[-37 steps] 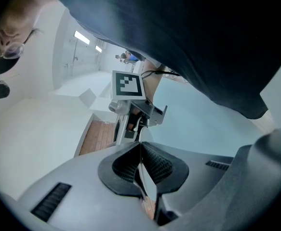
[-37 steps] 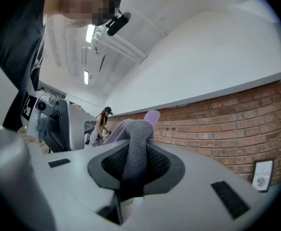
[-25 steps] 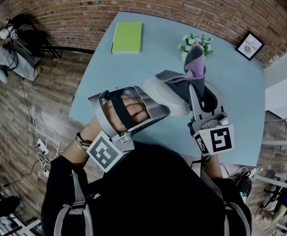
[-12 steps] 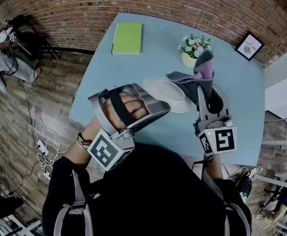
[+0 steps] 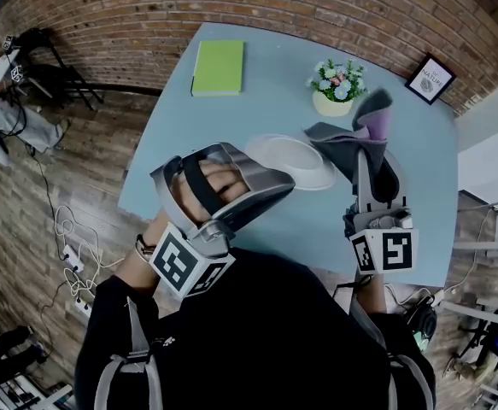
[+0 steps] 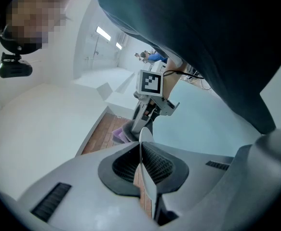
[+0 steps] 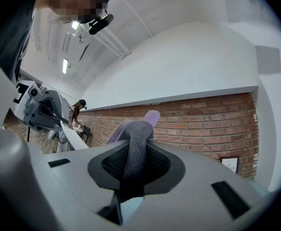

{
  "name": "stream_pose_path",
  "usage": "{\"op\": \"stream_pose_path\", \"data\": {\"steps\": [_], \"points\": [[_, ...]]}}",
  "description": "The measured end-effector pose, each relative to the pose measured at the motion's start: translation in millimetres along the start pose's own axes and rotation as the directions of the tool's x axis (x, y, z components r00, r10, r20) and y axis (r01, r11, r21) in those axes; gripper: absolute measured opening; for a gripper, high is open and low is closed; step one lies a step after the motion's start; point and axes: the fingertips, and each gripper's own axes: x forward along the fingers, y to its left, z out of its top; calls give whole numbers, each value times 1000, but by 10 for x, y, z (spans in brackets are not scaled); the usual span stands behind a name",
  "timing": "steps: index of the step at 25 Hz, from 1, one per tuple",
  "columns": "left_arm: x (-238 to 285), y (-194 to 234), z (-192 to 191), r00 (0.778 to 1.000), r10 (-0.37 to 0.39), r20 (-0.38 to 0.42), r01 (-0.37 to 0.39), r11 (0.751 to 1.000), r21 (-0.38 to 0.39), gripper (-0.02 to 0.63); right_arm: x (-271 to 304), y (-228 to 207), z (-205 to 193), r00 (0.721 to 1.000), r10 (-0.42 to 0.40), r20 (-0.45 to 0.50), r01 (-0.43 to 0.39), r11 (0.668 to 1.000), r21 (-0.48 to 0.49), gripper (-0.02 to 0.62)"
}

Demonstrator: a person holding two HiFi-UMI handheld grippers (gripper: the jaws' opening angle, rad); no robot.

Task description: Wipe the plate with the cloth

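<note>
A white plate (image 5: 291, 161) is held by its near rim above the blue table (image 5: 172, 152), with my left gripper (image 5: 276, 191) shut on it. In the left gripper view the plate (image 6: 143, 141) stands edge-on, pinched between the two pads. My right gripper (image 5: 366, 157) is shut on a grey and purple cloth (image 5: 357, 138), which hangs just right of the plate, close to its right rim. In the right gripper view the cloth (image 7: 136, 143) runs up between the pads of my right gripper (image 7: 133, 163), and the plate (image 7: 76, 138) shows at the left.
On the table's far side lie a green notebook (image 5: 218, 67), a pot of flowers (image 5: 337, 88) and a small framed picture (image 5: 430, 79). A brick wall runs behind. A black chair (image 5: 48, 54) and cables are on the wooden floor at the left.
My right gripper has carried the cloth to the right, off the plate's face. More of the plate now shows. The left gripper has rolled slightly and stays in place.
</note>
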Motion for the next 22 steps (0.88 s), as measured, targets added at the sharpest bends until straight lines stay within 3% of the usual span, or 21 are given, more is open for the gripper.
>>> {"op": "stream_pose_path", "data": {"steps": [4, 14, 22], "points": [[20, 47, 22, 1000, 16, 4, -16, 1000, -13, 23, -38, -82, 46, 1000, -19, 20, 18, 1000, 24, 61], [-16, 213, 72, 997, 74, 26, -70, 989, -128, 23, -107, -159, 226, 996, -39, 76, 35, 998, 48, 61], [-35, 289, 73, 994, 102, 49, -88, 967, -239, 25, -146, -171, 329, 992, -30, 122, 23, 998, 59, 61]]}}
